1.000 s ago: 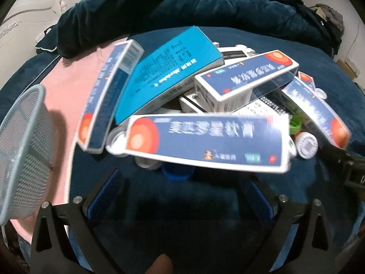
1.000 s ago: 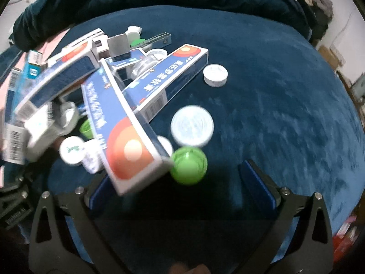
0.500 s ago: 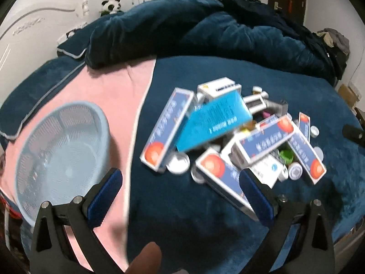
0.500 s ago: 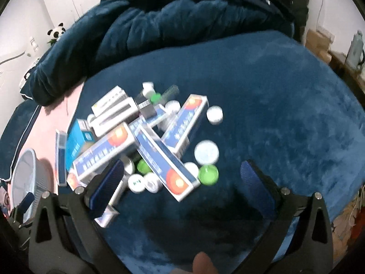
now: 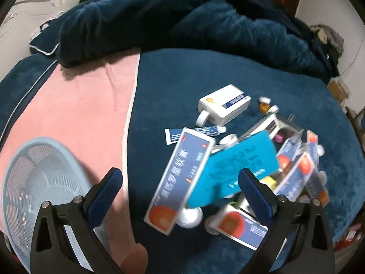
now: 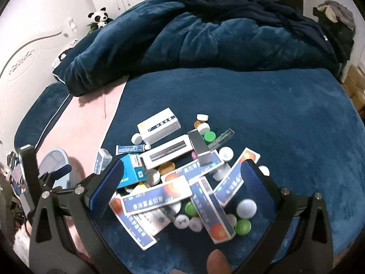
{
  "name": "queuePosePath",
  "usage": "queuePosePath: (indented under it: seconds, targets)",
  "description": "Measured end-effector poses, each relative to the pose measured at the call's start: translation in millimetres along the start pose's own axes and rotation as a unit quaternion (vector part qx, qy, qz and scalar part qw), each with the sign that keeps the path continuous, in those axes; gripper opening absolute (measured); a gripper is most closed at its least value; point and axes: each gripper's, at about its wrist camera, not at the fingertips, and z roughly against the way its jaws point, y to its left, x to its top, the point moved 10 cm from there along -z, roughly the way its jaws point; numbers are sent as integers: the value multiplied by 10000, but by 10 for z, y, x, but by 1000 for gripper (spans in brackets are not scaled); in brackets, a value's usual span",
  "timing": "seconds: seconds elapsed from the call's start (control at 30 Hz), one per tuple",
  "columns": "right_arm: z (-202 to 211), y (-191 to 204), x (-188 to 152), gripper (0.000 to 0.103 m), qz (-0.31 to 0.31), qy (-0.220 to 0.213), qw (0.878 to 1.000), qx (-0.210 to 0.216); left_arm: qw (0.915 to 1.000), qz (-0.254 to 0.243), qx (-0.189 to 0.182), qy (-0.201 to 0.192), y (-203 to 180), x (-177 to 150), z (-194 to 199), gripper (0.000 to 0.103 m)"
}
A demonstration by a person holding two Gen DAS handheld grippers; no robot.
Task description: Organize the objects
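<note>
A heap of medicine boxes, tubes and small jars lies on the dark blue bed. In the left wrist view a long blue-and-white box [image 5: 182,178] with a red circle leans beside a teal box [image 5: 237,169]; a white box [image 5: 224,104] lies farther back. My left gripper [image 5: 180,189] is open and empty above them. In the right wrist view my right gripper [image 6: 180,180] is open and empty above several blue-and-white boxes [image 6: 157,196], a white box [image 6: 159,127], green lids [image 6: 243,227] and white lids [image 6: 246,209].
A light blue mesh basket [image 5: 29,182] sits on a pink sheet [image 5: 77,105] at the left; it also shows in the right wrist view [image 6: 54,162]. A rumpled dark blue duvet [image 6: 205,29] lies behind the heap. A panda toy [image 6: 98,18] sits at the headboard.
Both grippers pulled up and back from close over the heap, then the left moved in somewhat again. The basket and whole heap came into view. Both stay open.
</note>
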Motion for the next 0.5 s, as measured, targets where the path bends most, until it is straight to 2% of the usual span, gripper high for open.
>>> queuePosePath:
  seconds: [0.17, 0.2, 0.23, 0.27, 0.3, 0.5]
  targets:
    - [-252, -27, 22, 103, -38, 259, 9997, 0, 9991, -278, 39, 330, -11, -53, -278, 86]
    - [-285, -20, 43, 103, -31, 263, 9996, -2, 9988, -307, 13, 372, -21, -69, -316, 79]
    - [-347, -7, 56, 103, -27, 290, 9996, 17, 9986, -310, -30, 437, -25, -95, -359, 60]
    - [-365, 6, 70, 103, -27, 311, 9995, 40, 9985, -287, -100, 454, -29, -109, -374, 46]
    - [-414, 24, 85, 103, -18, 344, 9994, 57, 9985, -240, -146, 469, -27, -119, -380, 42]
    - [-812, 220, 232, 103, -280, 551, 9976, 297, 9992, -58, -204, 331, -32, -62, -224, 42]
